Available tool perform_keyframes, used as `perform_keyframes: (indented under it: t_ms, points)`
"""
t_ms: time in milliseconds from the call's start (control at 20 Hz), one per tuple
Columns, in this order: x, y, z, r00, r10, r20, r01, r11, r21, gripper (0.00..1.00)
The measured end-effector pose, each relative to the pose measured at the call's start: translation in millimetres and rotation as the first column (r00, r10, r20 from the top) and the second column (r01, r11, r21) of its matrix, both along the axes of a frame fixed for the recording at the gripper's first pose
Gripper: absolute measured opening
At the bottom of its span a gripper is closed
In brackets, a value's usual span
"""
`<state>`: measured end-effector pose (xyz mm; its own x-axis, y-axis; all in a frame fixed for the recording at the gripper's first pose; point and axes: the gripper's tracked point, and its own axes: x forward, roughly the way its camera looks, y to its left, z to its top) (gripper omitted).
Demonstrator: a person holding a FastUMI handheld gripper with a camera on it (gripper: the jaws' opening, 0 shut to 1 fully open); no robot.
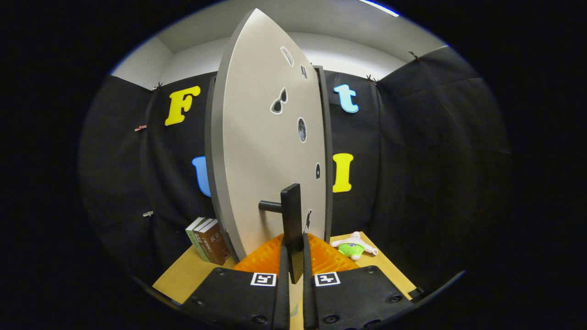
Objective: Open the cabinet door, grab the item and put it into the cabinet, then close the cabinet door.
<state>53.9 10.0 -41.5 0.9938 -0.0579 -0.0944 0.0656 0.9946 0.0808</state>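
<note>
The gripper (296, 256) has its two fingers drawn in to a narrow gap, and the lower end of the flat black bar handle (292, 224) of the cabinet sits in that gap with a finger pressed against each side, so the jaws are clamped on the handle. The handle stands upright on a short black round post that joins it to the pale grey cabinet door (266, 151), which rises toward twelve o'clock from the fingers and is swung partly open, its dark edge showing at ten o'clock. Several small stickers (279, 101) dot the door face (a pair of sunglasses and a dark oval among them). The dark frame of the cabinet (326, 151) runs along the door's far side at one o'clock. Just ahead of the fingers, below the door, lies an orange ribbed mat (328, 256) on the light wooden tabletop (183, 275). The item to be stored, a small plush toy with a green body and white limbs (353, 247), lies on the table at two o'clock from the fingertips, beside the mat and outside the cabinet. At ten o'clock a few books (208, 240) stand leaning together, near the door's lower edge. Black cloth walls (422, 160) close in the booth, with a white ceiling above.
</note>
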Motion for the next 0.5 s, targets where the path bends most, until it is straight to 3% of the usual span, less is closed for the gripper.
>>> perform_keyframes:
  t_ms: [500]
  points:
    - [-11, -53, 2, 0.984, -0.176, 0.027, 0.177, 0.983, -0.049, 0.10]
